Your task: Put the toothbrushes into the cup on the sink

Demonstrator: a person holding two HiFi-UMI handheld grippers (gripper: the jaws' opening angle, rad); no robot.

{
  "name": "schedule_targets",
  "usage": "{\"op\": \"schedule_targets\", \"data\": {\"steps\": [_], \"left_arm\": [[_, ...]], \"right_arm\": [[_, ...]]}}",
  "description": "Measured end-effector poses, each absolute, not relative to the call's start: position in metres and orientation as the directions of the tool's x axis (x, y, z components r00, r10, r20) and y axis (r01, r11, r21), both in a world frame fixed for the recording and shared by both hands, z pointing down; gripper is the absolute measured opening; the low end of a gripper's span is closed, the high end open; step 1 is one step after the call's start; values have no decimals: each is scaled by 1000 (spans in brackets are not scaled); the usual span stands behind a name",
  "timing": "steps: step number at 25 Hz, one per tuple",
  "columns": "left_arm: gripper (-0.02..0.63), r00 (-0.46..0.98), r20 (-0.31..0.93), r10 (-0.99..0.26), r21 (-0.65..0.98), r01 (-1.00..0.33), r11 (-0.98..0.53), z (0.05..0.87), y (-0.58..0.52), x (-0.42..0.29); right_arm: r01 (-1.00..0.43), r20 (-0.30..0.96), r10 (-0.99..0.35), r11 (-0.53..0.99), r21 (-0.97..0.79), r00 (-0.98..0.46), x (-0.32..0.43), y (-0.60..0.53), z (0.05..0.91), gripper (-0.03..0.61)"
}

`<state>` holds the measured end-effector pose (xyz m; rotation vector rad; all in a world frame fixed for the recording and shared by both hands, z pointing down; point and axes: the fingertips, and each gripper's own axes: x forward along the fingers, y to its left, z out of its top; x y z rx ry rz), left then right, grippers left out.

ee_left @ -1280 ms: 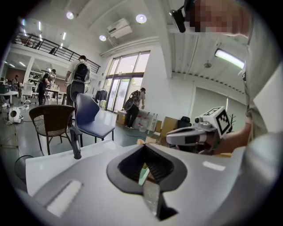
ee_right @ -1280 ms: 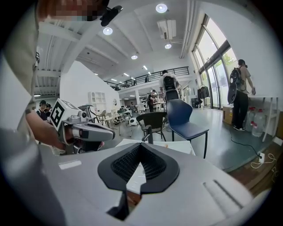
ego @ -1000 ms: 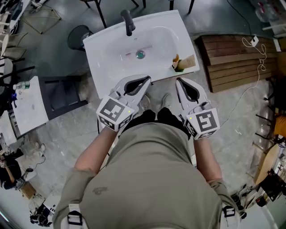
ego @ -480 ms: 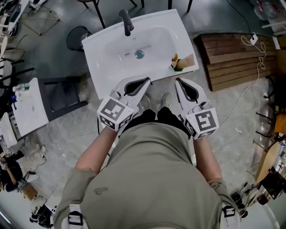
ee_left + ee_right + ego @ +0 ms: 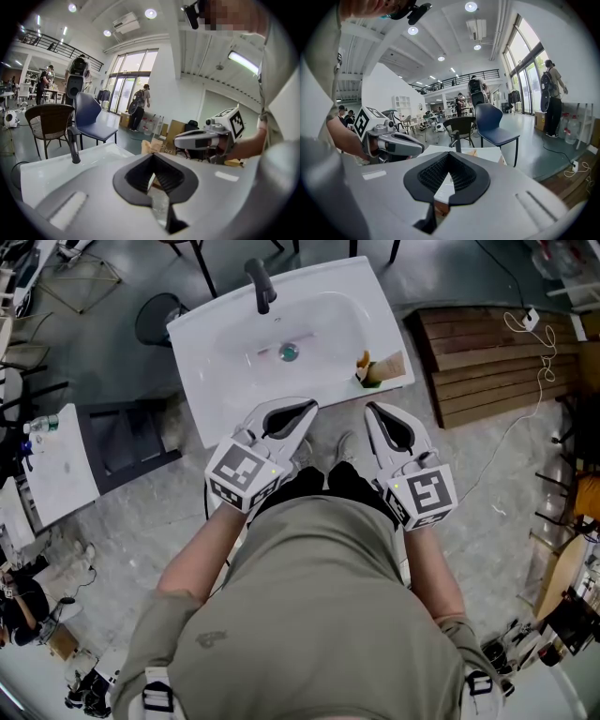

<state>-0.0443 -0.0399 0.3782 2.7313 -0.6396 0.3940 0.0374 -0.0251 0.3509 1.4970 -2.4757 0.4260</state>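
A white sink (image 5: 216, 381) with a dark faucet (image 5: 258, 282) stands just ahead of me. On its right front corner sit a small orange and green item (image 5: 367, 371) and a tan item (image 5: 395, 364); I cannot tell which is the cup or a toothbrush. My left gripper (image 5: 305, 411) hovers at the sink's front edge, shut and empty. My right gripper (image 5: 371, 411) hangs beside it, also shut with nothing in it. The left gripper view shows its own jaws (image 5: 153, 157) closed over the basin. Closed jaws (image 5: 449, 154) also show in the right gripper view.
A wooden pallet (image 5: 487, 352) lies on the floor right of the sink, with a white cable (image 5: 542, 343) across it. A dark round stool (image 5: 155, 320) stands left of the sink, a white table (image 5: 56, 460) further left. A blue chair (image 5: 91, 115) stands beyond the faucet.
The sink has drifted slightly up and left in the head view. Both grippers stay shut in the same place at the front edge.
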Motion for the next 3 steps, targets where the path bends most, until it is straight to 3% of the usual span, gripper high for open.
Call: {"op": "schedule_targets", "data": {"steps": [3], "left_arm": [[6,863,329,-382,233,-466,-853,378,-41,-41]], "right_arm": [[-887,332,-824,442,-133,-460,39,-27,351,11]]}}
